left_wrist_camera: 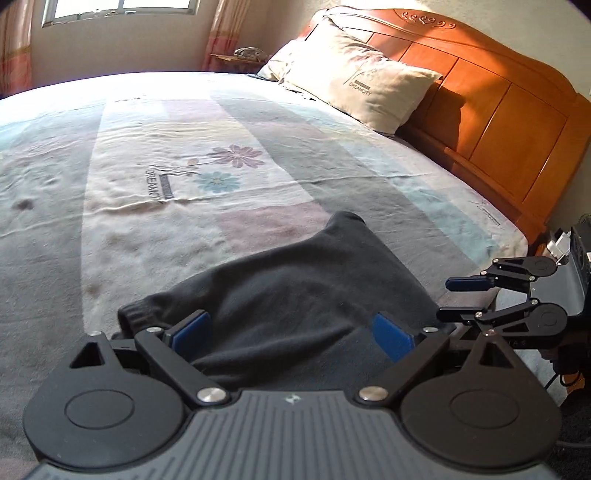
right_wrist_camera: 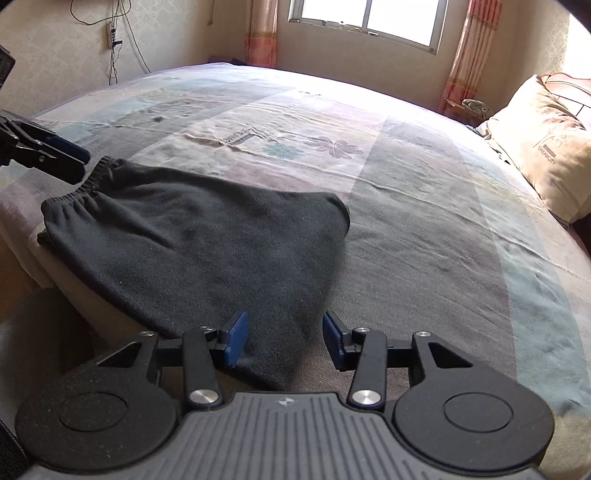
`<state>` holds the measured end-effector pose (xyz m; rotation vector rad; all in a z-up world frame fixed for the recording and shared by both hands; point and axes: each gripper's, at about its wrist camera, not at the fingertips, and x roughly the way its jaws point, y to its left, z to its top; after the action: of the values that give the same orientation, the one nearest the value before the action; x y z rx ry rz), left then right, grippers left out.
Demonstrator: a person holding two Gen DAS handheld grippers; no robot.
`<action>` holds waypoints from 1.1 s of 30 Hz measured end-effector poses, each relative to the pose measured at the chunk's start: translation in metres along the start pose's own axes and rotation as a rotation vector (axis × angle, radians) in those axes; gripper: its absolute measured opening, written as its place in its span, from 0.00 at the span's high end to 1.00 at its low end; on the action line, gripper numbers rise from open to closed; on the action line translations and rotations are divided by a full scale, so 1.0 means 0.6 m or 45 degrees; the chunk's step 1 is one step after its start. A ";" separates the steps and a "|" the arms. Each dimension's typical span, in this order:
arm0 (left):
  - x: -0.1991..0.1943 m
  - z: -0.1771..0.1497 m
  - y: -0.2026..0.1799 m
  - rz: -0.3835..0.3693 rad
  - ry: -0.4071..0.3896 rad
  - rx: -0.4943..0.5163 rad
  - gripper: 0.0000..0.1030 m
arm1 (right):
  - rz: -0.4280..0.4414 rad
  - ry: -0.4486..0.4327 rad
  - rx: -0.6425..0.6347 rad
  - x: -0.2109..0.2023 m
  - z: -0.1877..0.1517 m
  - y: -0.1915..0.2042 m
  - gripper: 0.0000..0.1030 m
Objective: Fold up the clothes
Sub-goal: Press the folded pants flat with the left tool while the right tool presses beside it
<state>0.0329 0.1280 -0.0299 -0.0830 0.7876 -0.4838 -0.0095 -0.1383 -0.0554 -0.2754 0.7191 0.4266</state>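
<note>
A dark grey garment [right_wrist_camera: 207, 236] with an elastic waistband [right_wrist_camera: 74, 195] lies folded flat on the bed sheet [right_wrist_camera: 424, 229], near the bed's front edge. My right gripper [right_wrist_camera: 284, 338] is open; the garment's near corner lies between its blue pads, and neither pad presses on it. In the left wrist view the same garment [left_wrist_camera: 295, 288] spreads under my left gripper [left_wrist_camera: 291, 332], which stands wide open over the cloth and grips nothing. Each gripper shows in the other's view: the left gripper [right_wrist_camera: 81, 165] by the waistband, the right gripper [left_wrist_camera: 445, 299] at the garment's right side.
Cream pillows [left_wrist_camera: 362, 88] lean on an orange wooden headboard [left_wrist_camera: 498, 122]. The patterned sheet [left_wrist_camera: 184, 166] stretches far beyond the garment. A window [right_wrist_camera: 369, 18] with pink curtains is on the far wall. A grey box [left_wrist_camera: 576, 266] stands beside the bed, and cables [right_wrist_camera: 114, 40] hang on the wall.
</note>
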 end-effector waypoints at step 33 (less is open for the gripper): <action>0.038 -0.079 0.018 0.024 0.093 -0.177 0.04 | 0.145 -0.012 0.184 0.166 0.126 -0.092 0.44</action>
<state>0.0178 0.1321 -0.0812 -0.1878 0.8929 -0.4156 0.1266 -0.1296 -0.0638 -0.0966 0.7550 0.4810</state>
